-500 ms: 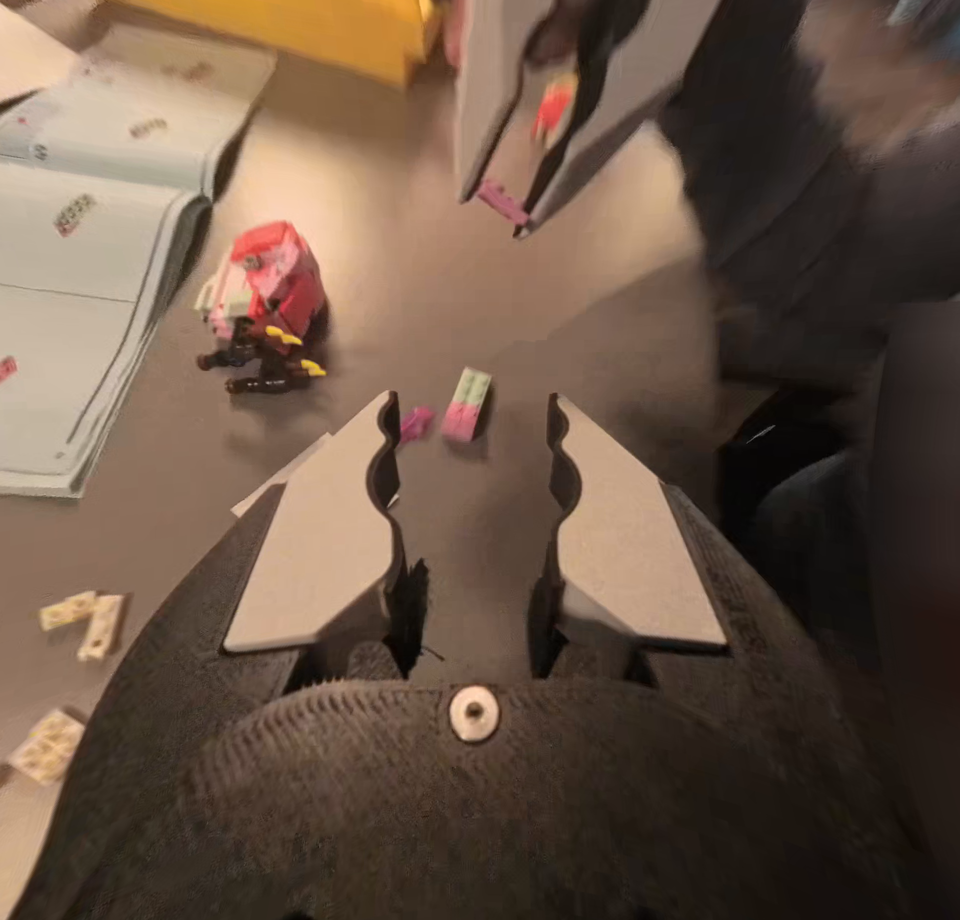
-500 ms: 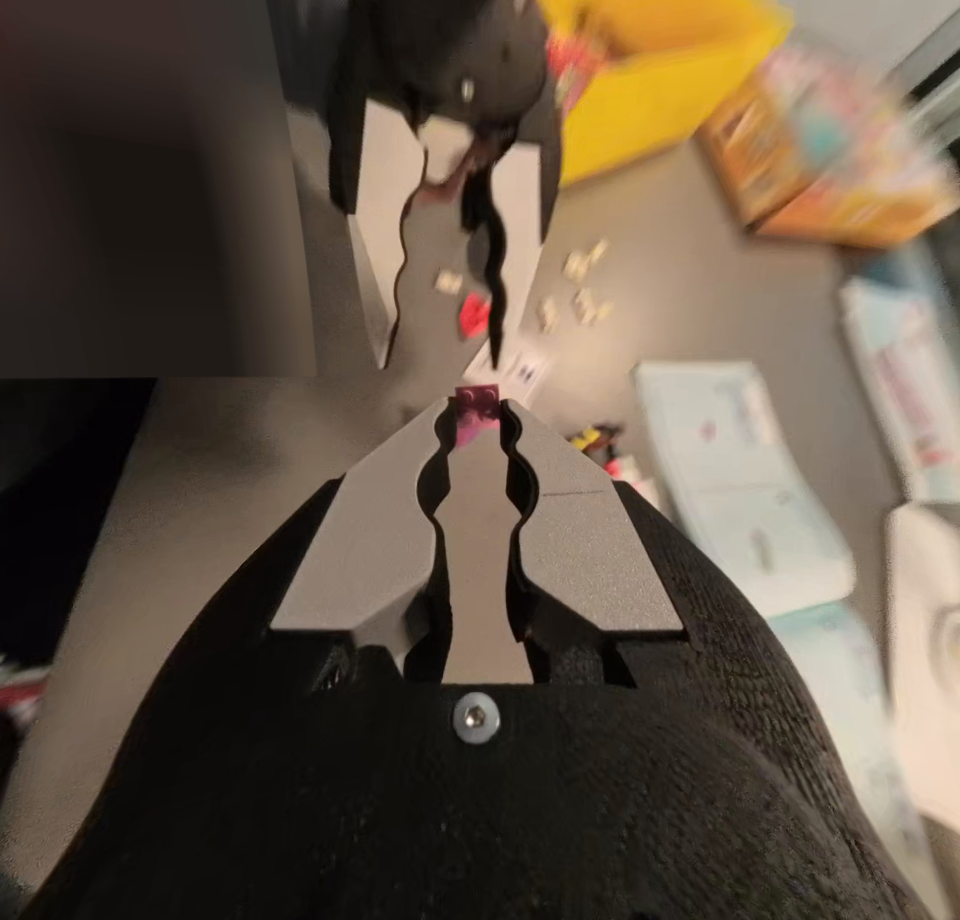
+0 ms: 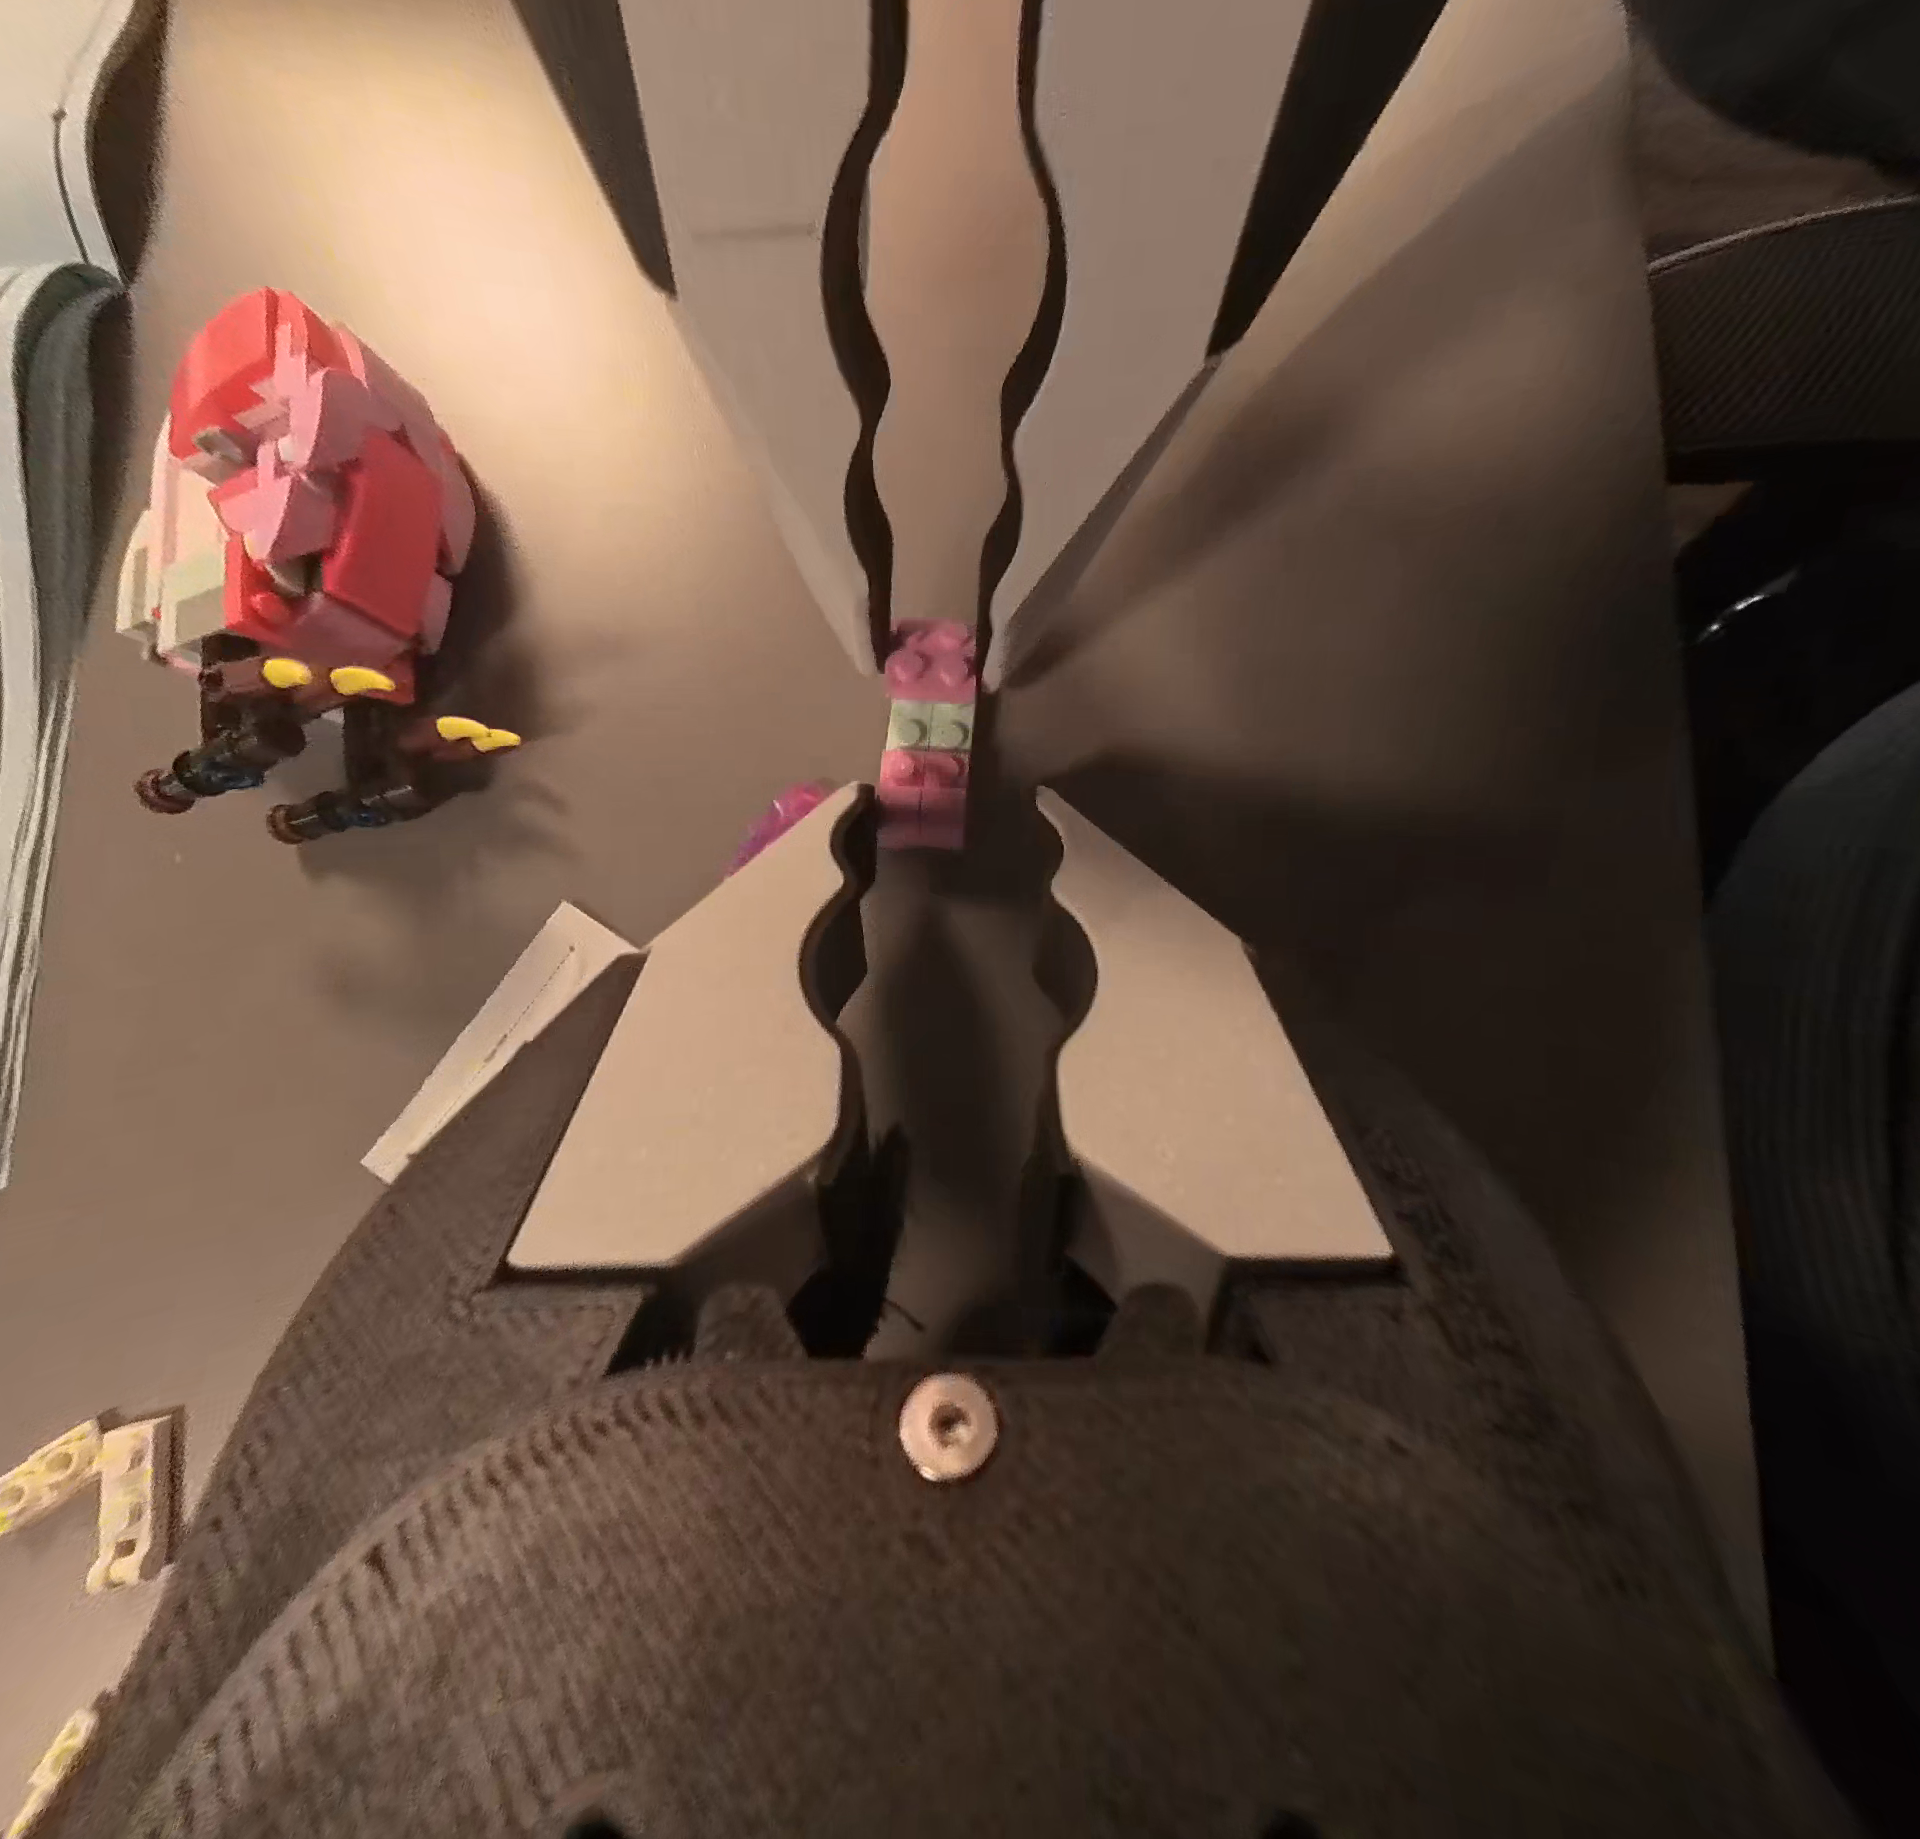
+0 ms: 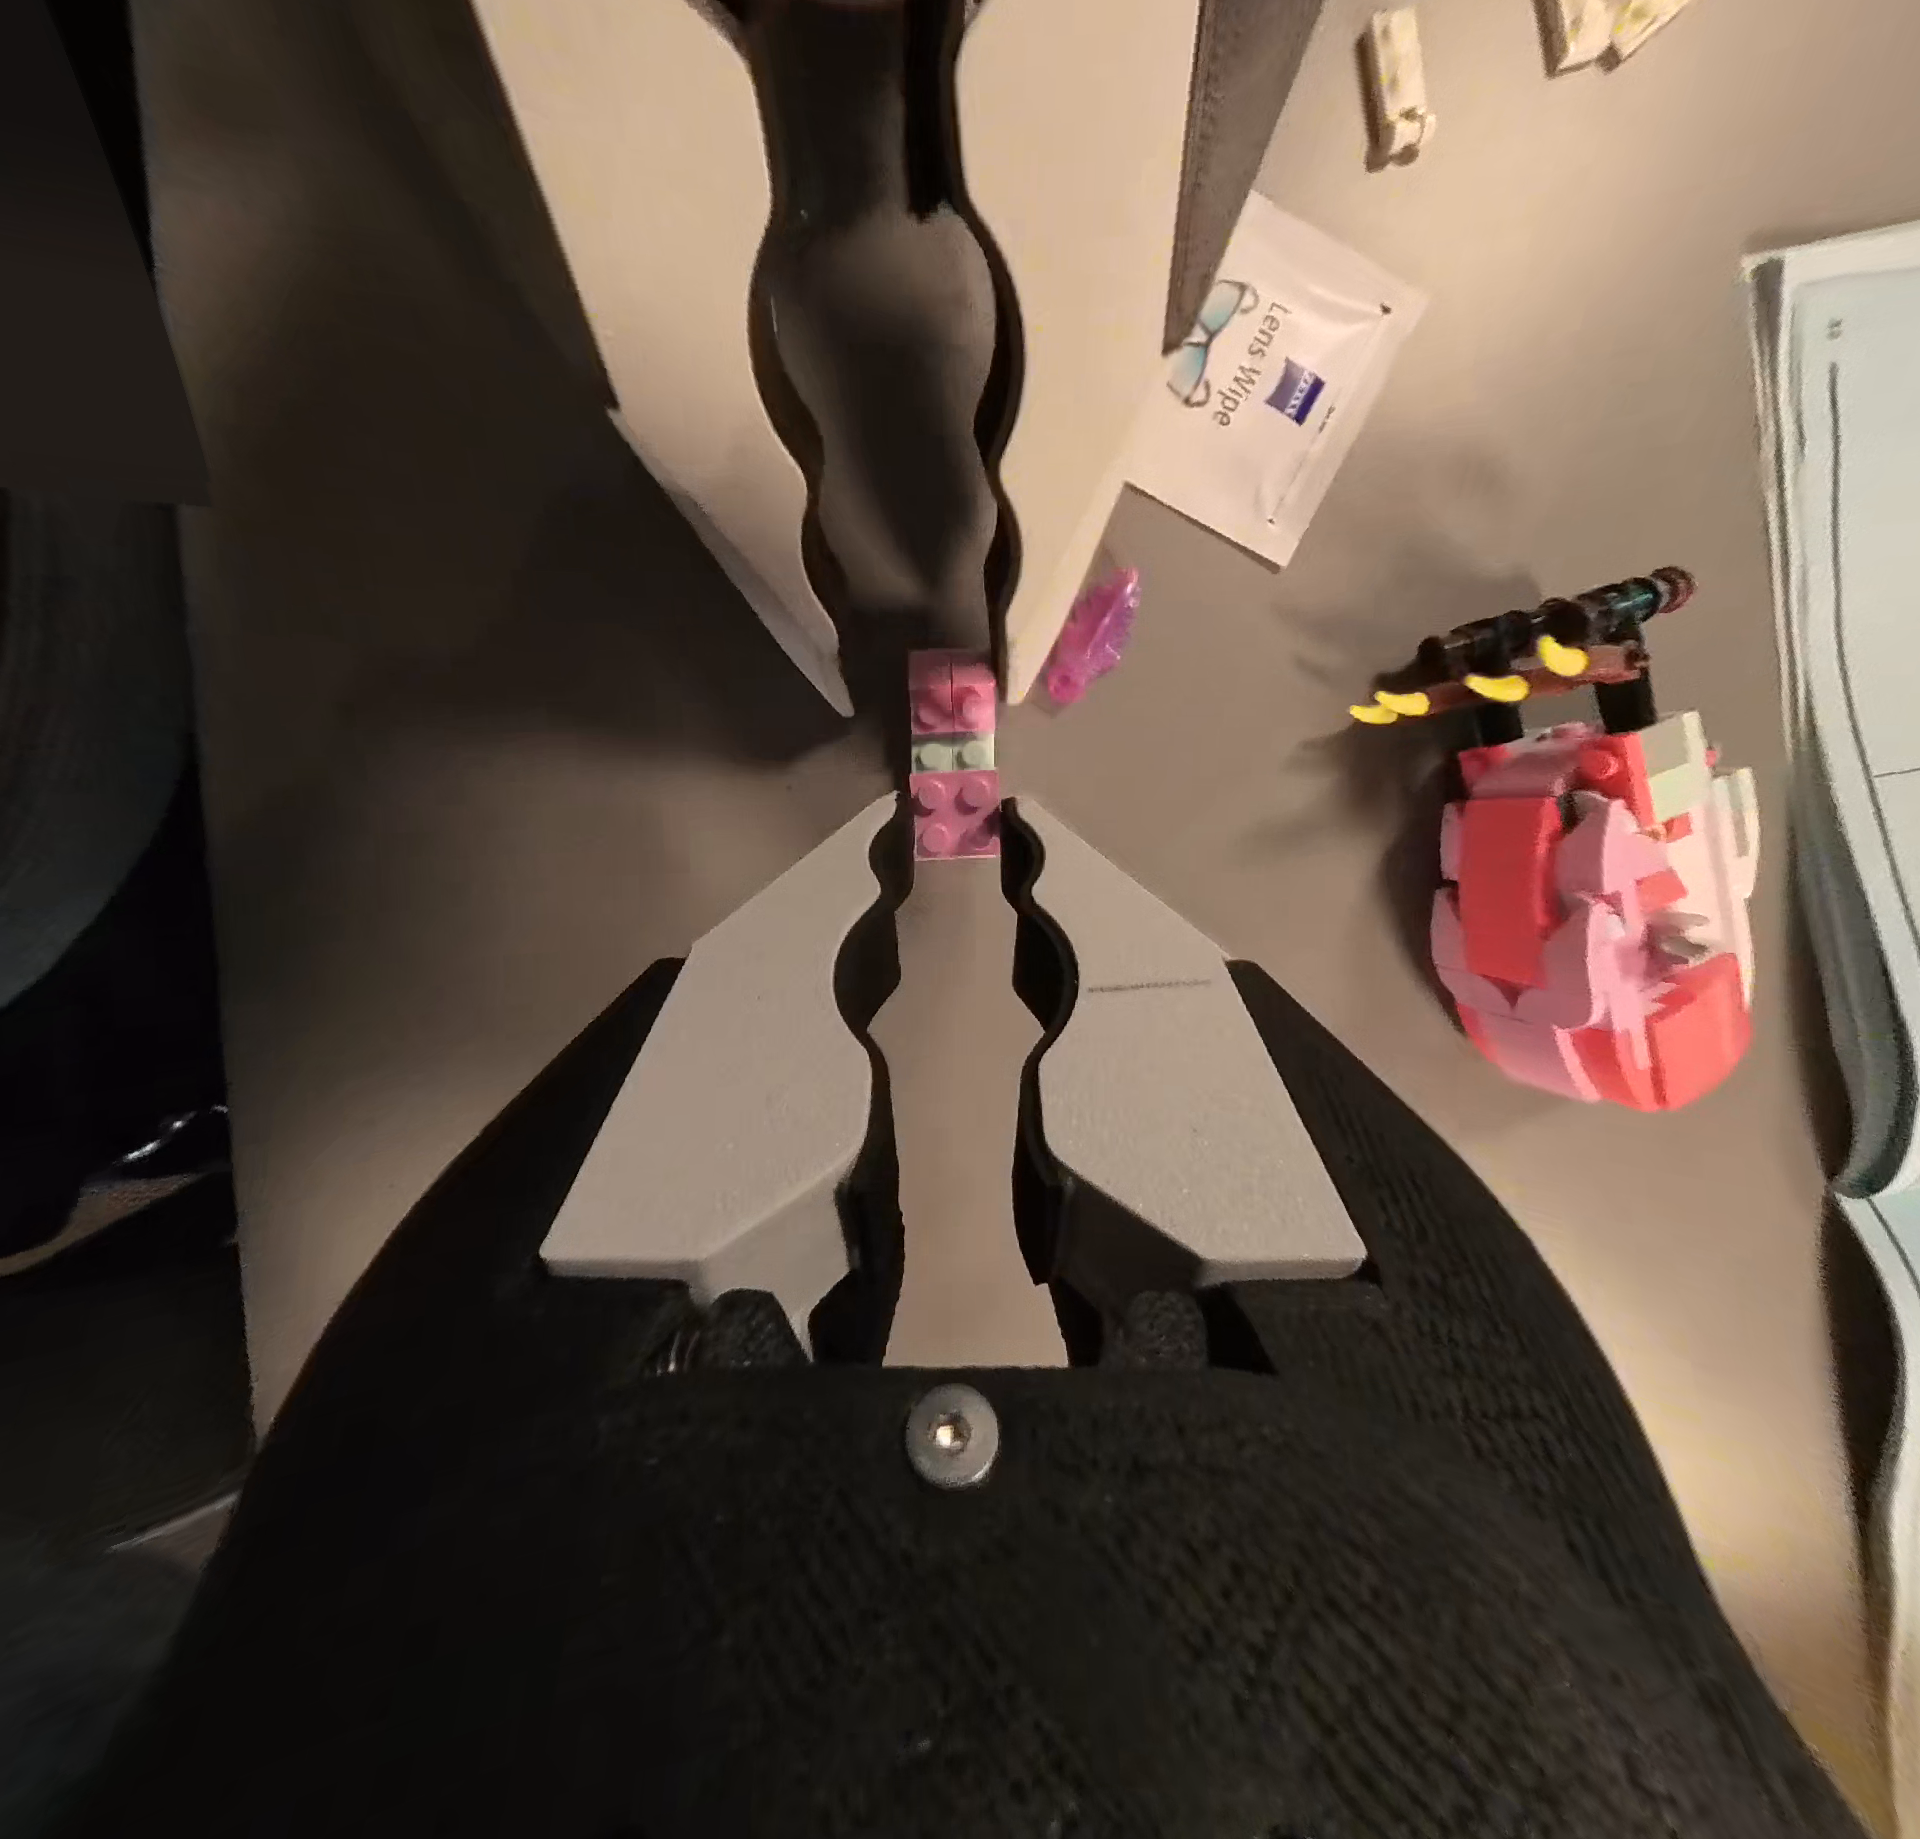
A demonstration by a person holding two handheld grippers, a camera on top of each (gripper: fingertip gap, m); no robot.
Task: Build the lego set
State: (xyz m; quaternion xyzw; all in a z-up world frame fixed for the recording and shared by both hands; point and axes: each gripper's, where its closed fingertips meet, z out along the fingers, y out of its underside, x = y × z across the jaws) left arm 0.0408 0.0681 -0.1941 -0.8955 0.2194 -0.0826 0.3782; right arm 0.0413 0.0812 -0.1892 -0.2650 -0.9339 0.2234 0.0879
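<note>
A small pink-and-green brick piece (image 3: pixel 925 761) lies on the grey table (image 3: pixel 623 439). My left gripper (image 3: pixel 954 802) is open around its near end. The left pad (image 3: pixel 847 823) is at the brick's side, and a gap shows at the right pad. My right gripper (image 4: pixel 954 813) faces it from the other side and is shut on a pink brick (image 4: pixel 956 821). It holds this brick against the far end of the piece, which also shows in the right wrist view (image 4: pixel 954 709). The held pink brick shows in the left wrist view (image 3: pixel 930 662) between the right gripper's tips.
A red and pink brick figure (image 3: pixel 301 542) with dark legs and yellow claws lies to the left, and also shows in the right wrist view (image 4: pixel 1590 916). A white sachet (image 4: pixel 1268 387), a translucent magenta piece (image 4: pixel 1091 631), cream bricks (image 3: pixel 114 1498) and an open booklet (image 4: pixel 1849 646) lie nearby. Only a small space, under 4 cm, lies between the two pairs of fingers. The white sachet (image 4: pixel 1268 387) lies around 7 cm away from my left fingertips.
My left gripper moved forward over the pink-and-green piece and its jaws narrowed. My right gripper came down and closer, still holding the pink brick, and now meets the piece tip to tip.
</note>
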